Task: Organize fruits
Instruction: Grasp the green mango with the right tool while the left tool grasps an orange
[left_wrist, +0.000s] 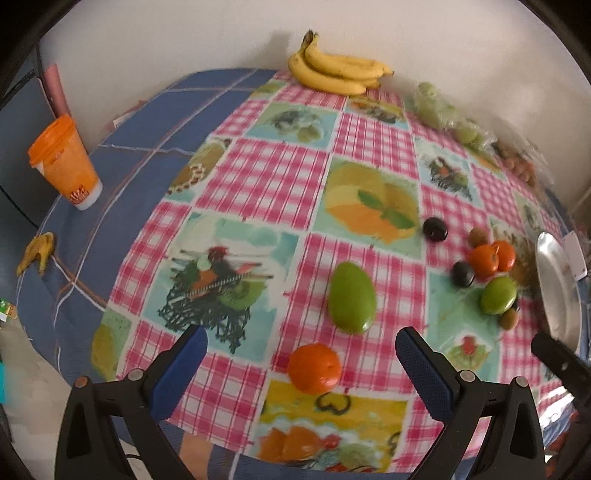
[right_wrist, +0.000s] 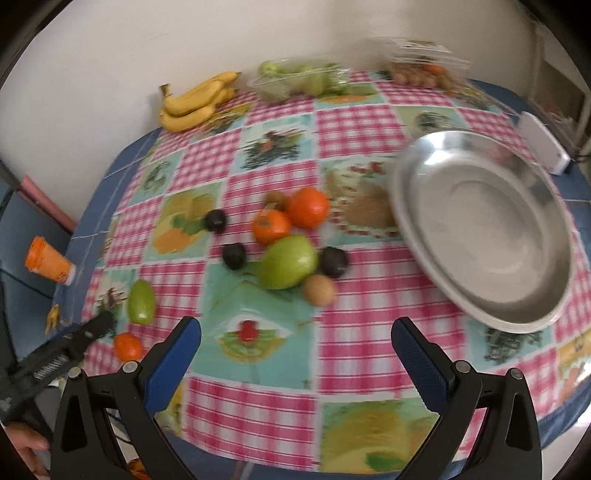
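While both grippers, left gripper (left_wrist: 301, 360) and right gripper (right_wrist: 295, 347), hold empty jaws wide, the nearby orange (left_wrist: 314, 367) looks firm, light; grip its middle.

Metal plate (right_wrist: 480, 229): silver, smooth, dull shine. Tablecloth (left_wrist: 280, 173) on worktop: cloth look, pink checks, fruit pictures, flat, not shiny. Green mango (left_wrist: 351, 297): smooth, glossy skin. Oranges (right_wrist: 291, 216): bumpy, slight shine. Cup (left_wrist: 64, 160): orange plastic, smooth. Left hand-held gripper (left_wrist: 300, 365): black matt plastic; blue pads (left_wrist: 424, 373) rough, dotted. Clear plastic boxes (right_wrist: 295, 79) at back, shiny.
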